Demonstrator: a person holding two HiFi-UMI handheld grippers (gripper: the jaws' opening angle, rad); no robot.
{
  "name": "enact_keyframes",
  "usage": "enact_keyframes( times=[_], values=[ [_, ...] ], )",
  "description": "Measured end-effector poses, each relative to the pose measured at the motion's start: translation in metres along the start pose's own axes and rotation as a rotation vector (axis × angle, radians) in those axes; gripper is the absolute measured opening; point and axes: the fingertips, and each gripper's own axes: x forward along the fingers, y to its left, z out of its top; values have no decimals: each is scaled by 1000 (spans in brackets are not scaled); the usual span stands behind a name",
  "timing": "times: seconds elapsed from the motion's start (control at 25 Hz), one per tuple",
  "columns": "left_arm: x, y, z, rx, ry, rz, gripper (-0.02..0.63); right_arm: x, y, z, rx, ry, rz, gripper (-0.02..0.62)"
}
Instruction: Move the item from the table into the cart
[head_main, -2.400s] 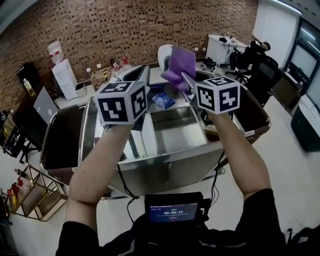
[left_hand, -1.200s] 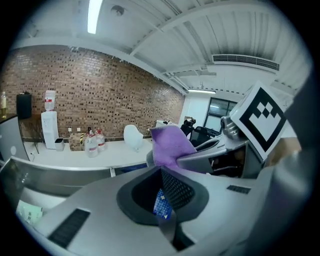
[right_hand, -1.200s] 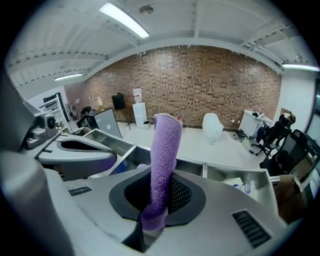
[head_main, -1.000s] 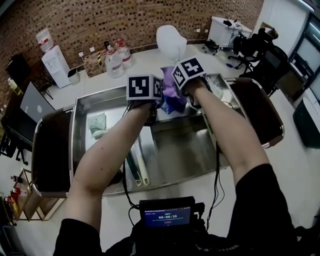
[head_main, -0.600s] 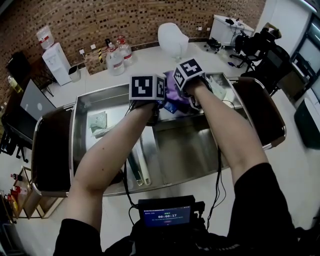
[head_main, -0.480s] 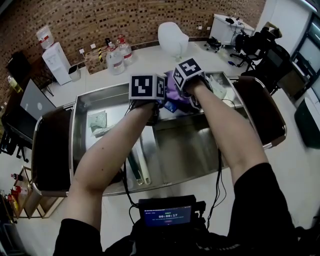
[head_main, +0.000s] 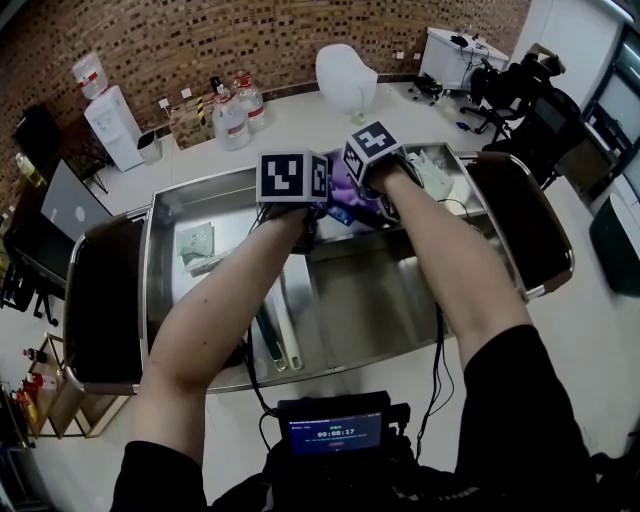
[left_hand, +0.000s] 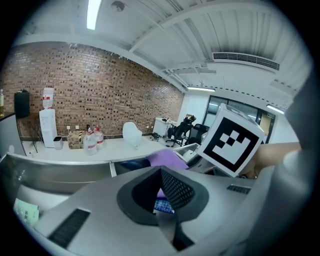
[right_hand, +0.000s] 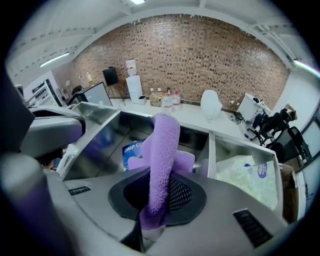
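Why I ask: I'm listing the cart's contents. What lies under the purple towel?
A blue packet with white lettering lies in the cart compartment below the purple towel. The towel covers part of it, so anything else beneath stays hidden.

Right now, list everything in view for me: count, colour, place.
cart: one, steel, compartmented, below the head camera.
purple towel: one, in the right tongs, over the cart.
blue packet: one, in the cart, behind the towel.
white packet: one, right compartment.
pale green packet: one, left compartment.
water bottles: two, clear, red-capped, on the white table.
white rounded object: one, on the table.
water dispenser: one, white, by the brick wall.
left tongs: one, grey, shut, empty.
right tongs: one, grey, clamped on the towel, jaws just easing open.
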Motion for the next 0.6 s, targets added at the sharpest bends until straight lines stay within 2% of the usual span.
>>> enact_keyframes(
  times=[0.16,0.24,0.36,0.6],
  values=[
    [-5,-1,2,8,-3,7,8,-15,2,6,5,-27,-7,80],
    [-13,-3,2,9,-10,5,8,-23,8,5,-6,-29,-12,204],
    [-29,-9,2,9,-17,4,8,-38,13,0,-19,-41,-26,216],
    [-68,-37,12,73,-63,15,8,-88,17,-8,-2,-141,-19,216]
  ],
)
